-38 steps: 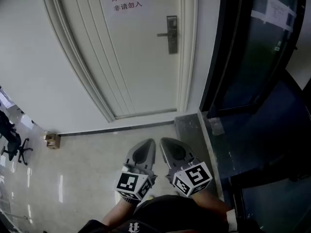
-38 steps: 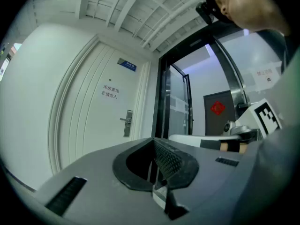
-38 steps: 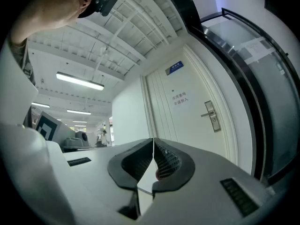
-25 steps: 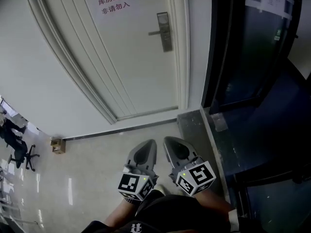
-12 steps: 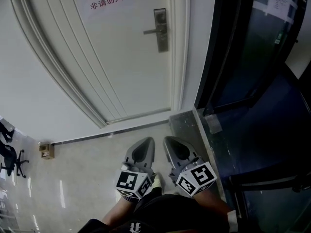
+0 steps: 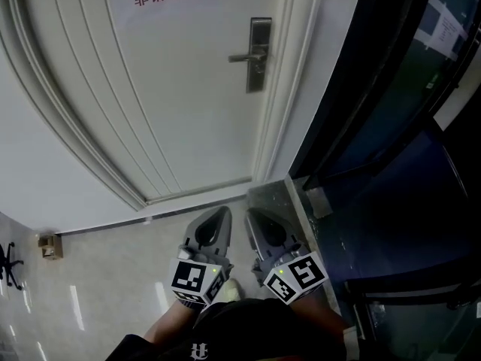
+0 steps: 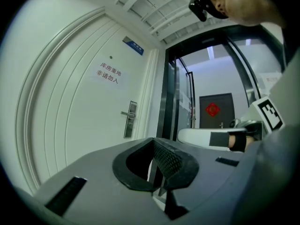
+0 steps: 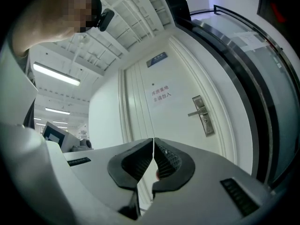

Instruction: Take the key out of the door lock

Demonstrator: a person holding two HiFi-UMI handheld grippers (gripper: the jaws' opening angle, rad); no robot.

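Locating key: not discernible at this range; judged to sit in the lock plate [image 6: 260,37], below the handle [image 6: 242,57].
Handling: likely small, rigid, light metal; pinch the flat bow and pull straight out.
Left gripper [image 6: 222,212]: jaws closed together, empty, well short of the lock plate.
Right gripper [image 6: 250,216]: same.
Count: one door [image 6: 180,89], one lock plate, one handle, two grippers.

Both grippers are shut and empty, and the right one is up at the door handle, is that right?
Not quite. Both are shut and empty, but the right gripper isn't at the door handle. It's held low beside the left gripper, well short of the door, as the head view shows.
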